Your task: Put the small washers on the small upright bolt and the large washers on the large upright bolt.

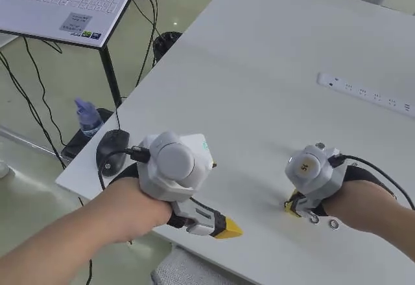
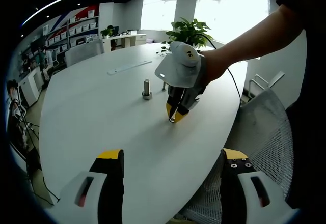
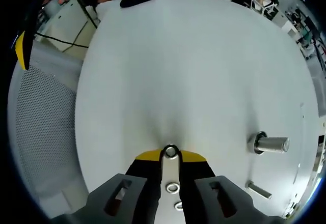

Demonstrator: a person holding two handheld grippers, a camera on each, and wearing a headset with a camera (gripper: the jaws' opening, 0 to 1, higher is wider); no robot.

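Washer [image 3: 170,151] in right claw [image 2: 174,114] (power strip [image 1: 366,94] beyond)

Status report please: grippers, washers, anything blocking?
Left gripper open, empty. Right gripper shut on washer, down at table. Large bolt, small bolt upright; nothing between.

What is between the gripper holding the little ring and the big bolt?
Nothing. In the right gripper view, just bare white table lies between the right gripper, shut on a washer, and the large bolt.
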